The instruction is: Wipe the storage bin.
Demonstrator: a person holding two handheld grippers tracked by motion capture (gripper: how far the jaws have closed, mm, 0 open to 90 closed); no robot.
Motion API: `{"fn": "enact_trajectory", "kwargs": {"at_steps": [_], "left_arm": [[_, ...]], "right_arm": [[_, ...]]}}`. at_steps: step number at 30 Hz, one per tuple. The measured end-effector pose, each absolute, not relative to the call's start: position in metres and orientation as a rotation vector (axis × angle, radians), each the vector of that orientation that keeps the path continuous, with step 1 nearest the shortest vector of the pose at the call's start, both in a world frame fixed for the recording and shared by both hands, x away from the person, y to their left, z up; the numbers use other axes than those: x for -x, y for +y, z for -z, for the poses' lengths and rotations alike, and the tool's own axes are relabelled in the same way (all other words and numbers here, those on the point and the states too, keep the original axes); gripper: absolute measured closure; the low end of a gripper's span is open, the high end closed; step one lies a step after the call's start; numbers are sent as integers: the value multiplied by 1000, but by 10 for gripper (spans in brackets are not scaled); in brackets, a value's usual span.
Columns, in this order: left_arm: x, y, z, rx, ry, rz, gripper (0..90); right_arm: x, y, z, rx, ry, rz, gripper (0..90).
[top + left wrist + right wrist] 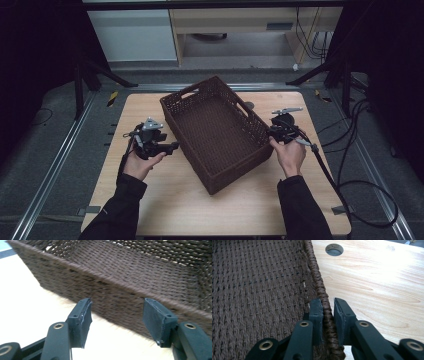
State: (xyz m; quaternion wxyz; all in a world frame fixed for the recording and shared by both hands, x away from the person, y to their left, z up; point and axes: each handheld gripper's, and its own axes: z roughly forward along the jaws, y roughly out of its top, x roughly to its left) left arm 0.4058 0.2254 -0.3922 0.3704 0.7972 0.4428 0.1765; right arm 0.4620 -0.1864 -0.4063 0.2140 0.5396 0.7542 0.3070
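Pale wooden tabletop (165, 200) with a light grain sits on a dark grey floor, black stands and trailing cables around it, and a white cabinet beyond its far edge. On it rests a dark brown woven rectangular basket (220, 131) with handle slots in its short ends, turned at an angle to the table edges.

From the left gripper (116, 315), the basket stands just ahead: its long outer wall (105, 293) runs across in front of the two black jaws, which are spread wide with nothing between the pads. The wall looks close to the pads but apart from them, with a strip of bare wood below. In the high view this gripper (172, 146) points at the basket's left long side, held in the person's left hand (142, 162).

The right gripper (328, 315) straddles the braided rim (322, 295) of the opposite long wall: one jaw sits inside the basket against the woven wall, the other outside over the table, and the two are drawn in narrow around the rim. Whether both pads press it firmly is hard to tell, though the inner one touches. Beyond this gripper's tips, a round hole (334, 249) shows in the tabletop. The high view shows the right hand (290, 155) holding that gripper (272, 132) at the basket's right edge.
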Motion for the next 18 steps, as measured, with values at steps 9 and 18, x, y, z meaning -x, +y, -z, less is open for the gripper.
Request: {"fn": "enact_trajectory", "kwargs": {"at_steps": [9,18], "left_arm": [[-408,239,390,-2012,1170,-465,392],[-408,240,388,-2007,1173,-469,387]], "right_arm": [[-450,-189,396,-1461,2059,-916,594],[-414,-192,382,-1453,2038,-1006,409]]}}
